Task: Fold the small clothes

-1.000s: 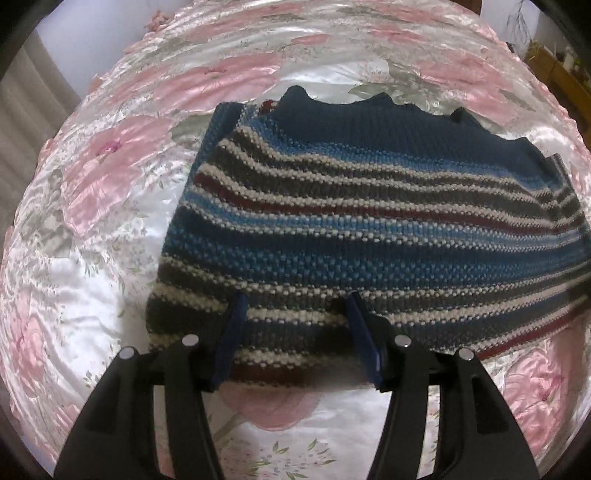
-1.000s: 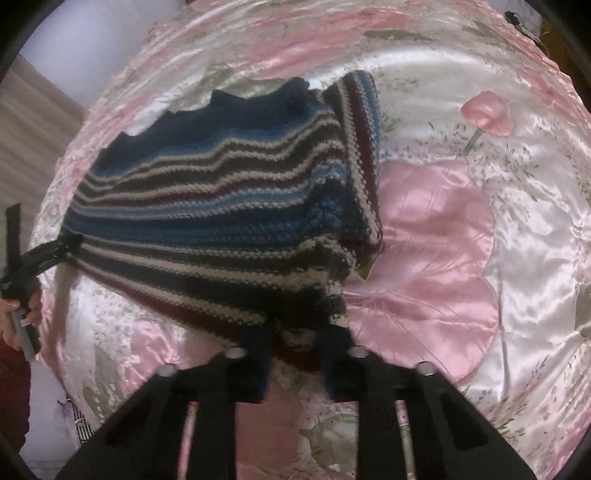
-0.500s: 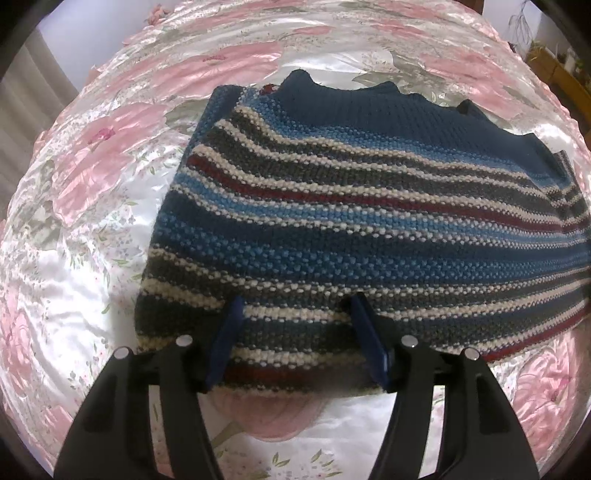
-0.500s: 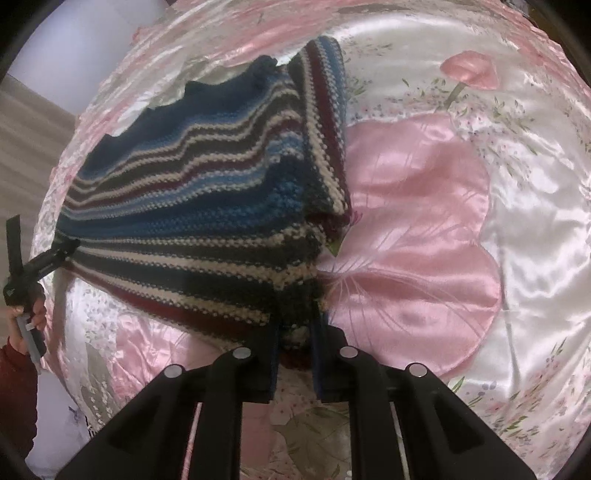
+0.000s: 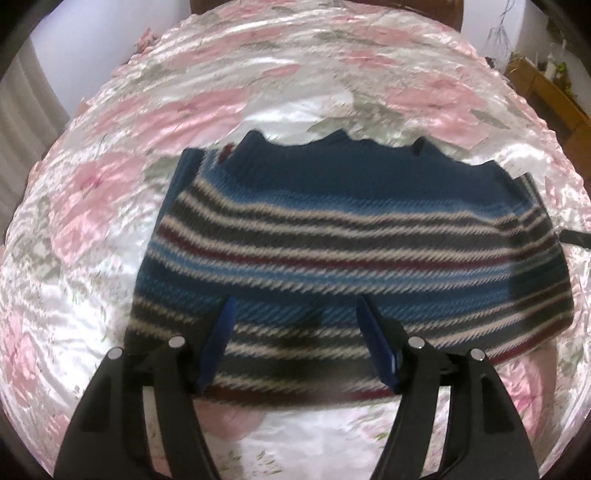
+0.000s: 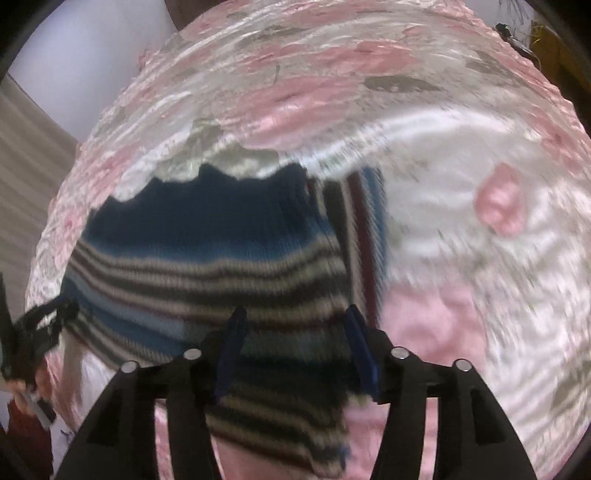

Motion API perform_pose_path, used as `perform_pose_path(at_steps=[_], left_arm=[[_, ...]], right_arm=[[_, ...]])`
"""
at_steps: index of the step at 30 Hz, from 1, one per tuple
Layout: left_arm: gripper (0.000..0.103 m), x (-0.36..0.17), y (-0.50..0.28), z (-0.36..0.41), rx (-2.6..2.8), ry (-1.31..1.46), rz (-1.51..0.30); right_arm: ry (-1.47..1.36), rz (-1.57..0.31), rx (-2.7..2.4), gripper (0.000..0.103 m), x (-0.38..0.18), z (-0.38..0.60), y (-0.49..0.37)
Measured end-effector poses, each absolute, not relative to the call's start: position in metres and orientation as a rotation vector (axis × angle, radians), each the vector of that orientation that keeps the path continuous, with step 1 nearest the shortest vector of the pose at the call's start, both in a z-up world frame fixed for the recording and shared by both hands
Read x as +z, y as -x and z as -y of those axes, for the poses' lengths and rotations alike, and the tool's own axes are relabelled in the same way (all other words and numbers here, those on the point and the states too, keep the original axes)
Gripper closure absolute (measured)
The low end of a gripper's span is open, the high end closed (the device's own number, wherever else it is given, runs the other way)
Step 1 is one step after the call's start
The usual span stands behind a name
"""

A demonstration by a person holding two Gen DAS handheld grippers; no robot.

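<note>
A small knitted sweater [image 5: 332, 236], navy at the far end with blue, grey, cream and dark red stripes, lies flat on the bed. My left gripper [image 5: 295, 301] hovers open over its near hem, with nothing between the blue pads [image 5: 218, 339]. In the right wrist view the sweater [image 6: 207, 258] has one side folded over, its stripes running lengthwise along the right edge. My right gripper [image 6: 295, 310] stands open above the near corner of the knit. The other gripper [image 6: 37, 325] and a hand show at that view's left edge. Both views are motion-blurred.
A shiny white satin bedspread with pink flowers [image 5: 184, 110] covers the whole bed, also seen in the right wrist view [image 6: 480, 258]. Wooden furniture [image 5: 546, 85] stands beyond the far right, a curtain [image 5: 22, 110] at the left, and a dark headboard [image 5: 332, 7] at the far end.
My right gripper, shut on the sweater's near corner half a second ago, has opened and let go. Both grippers have pulled back from the sweater. The left stays open.
</note>
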State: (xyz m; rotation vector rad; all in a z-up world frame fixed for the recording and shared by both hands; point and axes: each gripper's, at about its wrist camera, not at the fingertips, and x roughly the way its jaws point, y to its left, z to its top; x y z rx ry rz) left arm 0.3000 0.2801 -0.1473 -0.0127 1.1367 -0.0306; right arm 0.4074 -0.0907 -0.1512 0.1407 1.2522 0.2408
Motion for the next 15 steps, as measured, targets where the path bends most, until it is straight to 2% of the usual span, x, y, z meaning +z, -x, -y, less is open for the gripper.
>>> perform_pose_path(at_steps=[2,7,12,14,15], left_arm=[[0.036,-0.148,-0.303,-0.277,-0.037,0.018,-1.137],[0.036,-0.154,-0.312,-0.272,-0.04,0.025,-1.132],[0.035,-0.158,-0.316,-0.266,-0.045,0.009,-1.121],[0.035,-0.159,-0.316,-0.264,-0.047,0.004,-1.118],[0.035,-0.159,-0.316,-0.263,-0.047,0.0,-1.115]], right_arm=[[-0.113,-1.264,0.235,0.039,-0.16,0.083,-0.428],[-0.083,-1.311,0.21,0.039,-0.185,0.076,-0.458],[-0.063,-1.33,0.205,0.062,-0.202,0.074,-0.466],[-0.061,-1.32,0.222,0.082,-0.197,0.076,-0.465],[-0.072,-1.317,0.226,0.086,-0.195,0.077,-0.465]])
